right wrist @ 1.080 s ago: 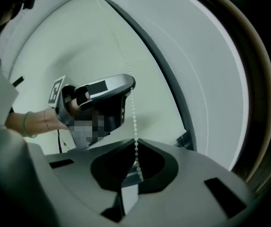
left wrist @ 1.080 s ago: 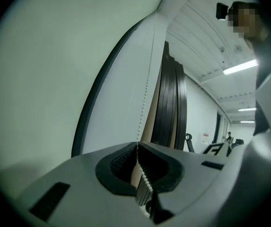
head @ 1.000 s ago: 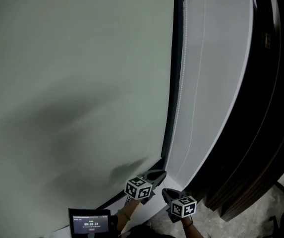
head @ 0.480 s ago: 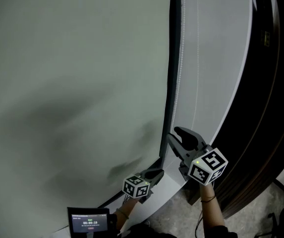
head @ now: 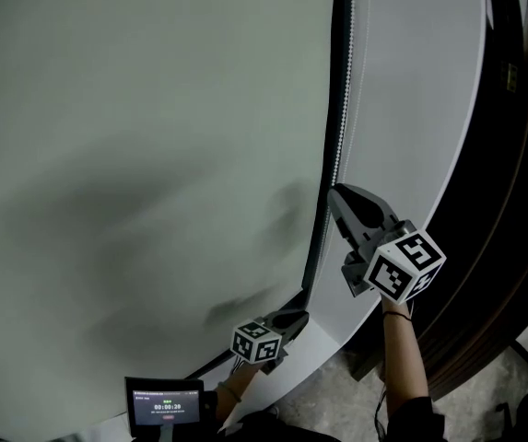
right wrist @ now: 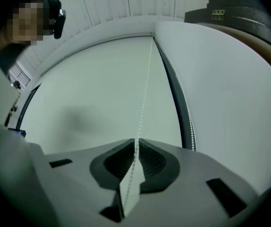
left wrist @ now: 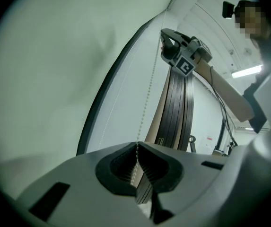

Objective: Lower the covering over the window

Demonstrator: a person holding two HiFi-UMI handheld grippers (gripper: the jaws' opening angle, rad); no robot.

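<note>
Chain work at the window. The pale grey-green roller shade (head: 153,155) fills the whole left of the scene and reaches right down to the near edge of the head view. A dark vertical frame strip (head: 320,238) runs along its right side. Just right of that strip hangs the white beaded pull chain (head: 341,136), against the white wall panel (head: 411,109).

The left tongs (head: 291,321) sit low and near, nipped tight on the chain. In the left gripper view the beads run straight down into the closed pads. The right tongs (head: 336,194) are well above them, farther up the same chain and pointing up along it. Their jaws have just been closing, and now they're pinched narrow with the beaded strand caught between them.

Off to the right, dark stacked panels (head: 512,201) stand beyond the white wall panel. Down at the near left, a small dark screen (head: 164,405) glows beside the left wrist. Speckled floor (head: 337,399) shows at the bottom.
</note>
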